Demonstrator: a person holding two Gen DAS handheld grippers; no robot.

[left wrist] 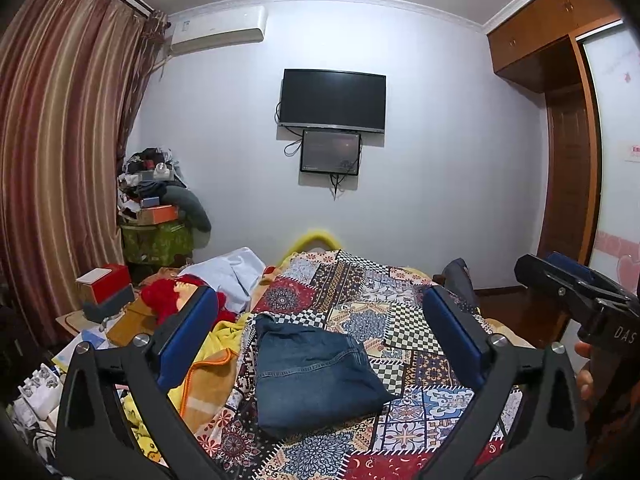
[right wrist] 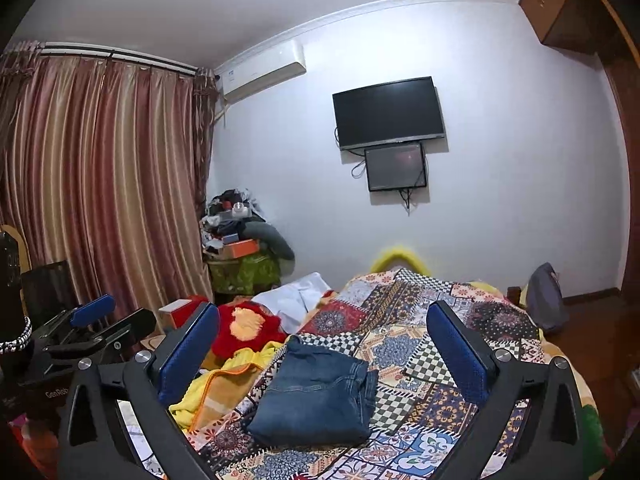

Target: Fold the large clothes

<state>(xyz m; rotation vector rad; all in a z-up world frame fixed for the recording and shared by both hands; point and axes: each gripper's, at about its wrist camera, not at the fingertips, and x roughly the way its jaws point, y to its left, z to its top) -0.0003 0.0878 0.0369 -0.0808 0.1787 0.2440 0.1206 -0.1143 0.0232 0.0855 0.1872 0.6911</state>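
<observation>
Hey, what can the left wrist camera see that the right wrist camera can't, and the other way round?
Only the left wrist view shows the right gripper at its right edge, open and empty, plus the red box.

Only the right wrist view shows the left gripper at its left edge, open and empty, plus the grey backpack on the floor.

Both show the folded jeans lying free on the patchwork bedspread, the wall television and the striped curtain.

Open quilt point(left wrist: 404, 320) rt of folded jeans point(left wrist: 316, 376); blanket/clutter heap point(left wrist: 208, 364) crowding left.
</observation>
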